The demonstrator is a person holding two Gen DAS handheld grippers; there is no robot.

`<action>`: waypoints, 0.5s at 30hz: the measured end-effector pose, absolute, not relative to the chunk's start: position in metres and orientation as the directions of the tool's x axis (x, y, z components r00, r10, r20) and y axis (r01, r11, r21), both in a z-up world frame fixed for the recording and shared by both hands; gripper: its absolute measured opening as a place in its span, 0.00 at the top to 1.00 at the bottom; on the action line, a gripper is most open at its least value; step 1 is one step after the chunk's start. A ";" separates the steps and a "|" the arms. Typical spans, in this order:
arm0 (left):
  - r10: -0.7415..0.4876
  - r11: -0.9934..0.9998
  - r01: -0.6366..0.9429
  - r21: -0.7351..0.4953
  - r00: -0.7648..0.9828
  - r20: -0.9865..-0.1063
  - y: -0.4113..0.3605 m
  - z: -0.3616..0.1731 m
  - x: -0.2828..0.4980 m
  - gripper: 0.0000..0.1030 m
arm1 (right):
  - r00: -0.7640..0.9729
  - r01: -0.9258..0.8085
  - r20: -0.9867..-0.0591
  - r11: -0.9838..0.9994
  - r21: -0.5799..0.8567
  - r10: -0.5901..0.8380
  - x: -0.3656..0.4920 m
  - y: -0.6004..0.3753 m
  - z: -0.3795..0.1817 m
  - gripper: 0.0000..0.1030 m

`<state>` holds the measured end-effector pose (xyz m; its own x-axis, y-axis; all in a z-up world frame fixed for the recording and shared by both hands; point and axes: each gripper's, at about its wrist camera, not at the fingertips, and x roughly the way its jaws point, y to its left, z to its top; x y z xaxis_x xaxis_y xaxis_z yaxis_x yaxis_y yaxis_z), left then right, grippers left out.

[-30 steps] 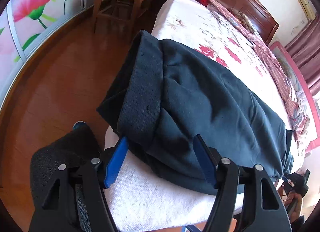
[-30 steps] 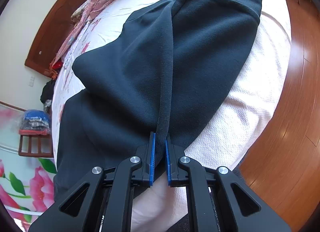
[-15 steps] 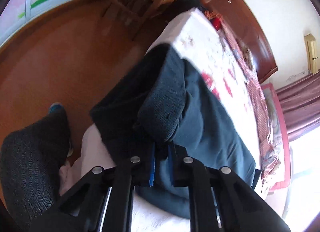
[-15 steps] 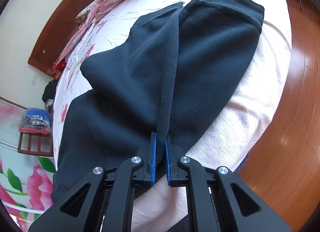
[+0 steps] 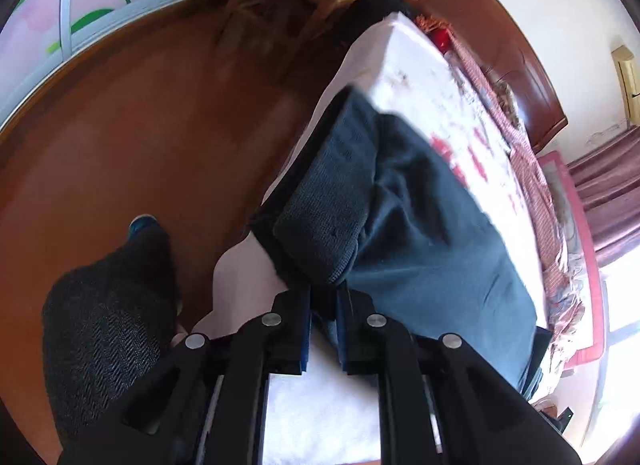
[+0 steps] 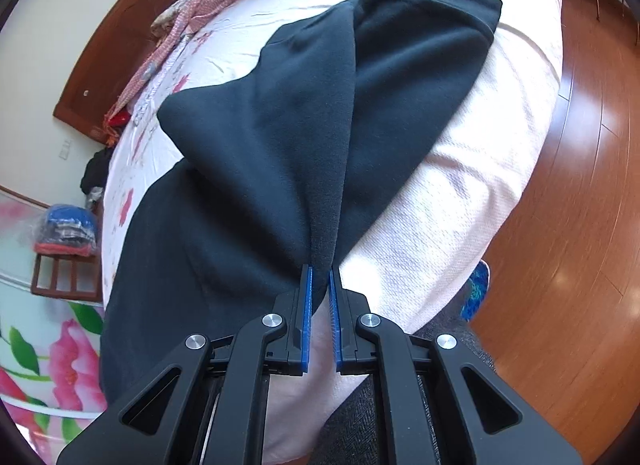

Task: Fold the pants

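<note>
Pants (image 6: 280,137) lie lengthwise along bed edge (waistband probably left).

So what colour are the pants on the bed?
Dark navy pants, plain, clearest in the right wrist view.

Your left claw (image 5: 323,297) hides the pants (image 5: 420,233) edge it pinches, so you cannot see how much cloth sits between its blue pads. That whole view is smeared, and the flowers on the bed (image 5: 420,77) beyond the claw blur into red blotches. Ahead of your right claw (image 6: 320,277), the pants' underside stays hidden, and the bundle on the chair (image 6: 66,269) far left is too small to identify.
</note>
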<state>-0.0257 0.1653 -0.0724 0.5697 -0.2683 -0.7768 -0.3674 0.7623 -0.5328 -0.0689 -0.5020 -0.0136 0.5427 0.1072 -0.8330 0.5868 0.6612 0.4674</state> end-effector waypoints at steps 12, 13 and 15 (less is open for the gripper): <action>0.263 0.961 -0.246 0.126 0.673 -0.691 0.087 0.041 -0.049 0.07 | 0.657 0.616 -0.754 0.572 0.542 0.007 -0.075 -0.559 0.038 0.53; 0.220 0.973 -0.204 0.105 0.701 -0.678 0.074 0.052 -0.048 0.07 | 0.671 0.617 -0.741 0.556 0.557 -0.002 -0.071 -0.568 0.039 0.53; 0.118 0.993 -0.107 0.059 0.727 -0.677 0.051 0.065 -0.043 0.07 | 0.675 0.635 -0.737 0.535 0.557 -0.034 -0.060 -0.585 0.041 0.53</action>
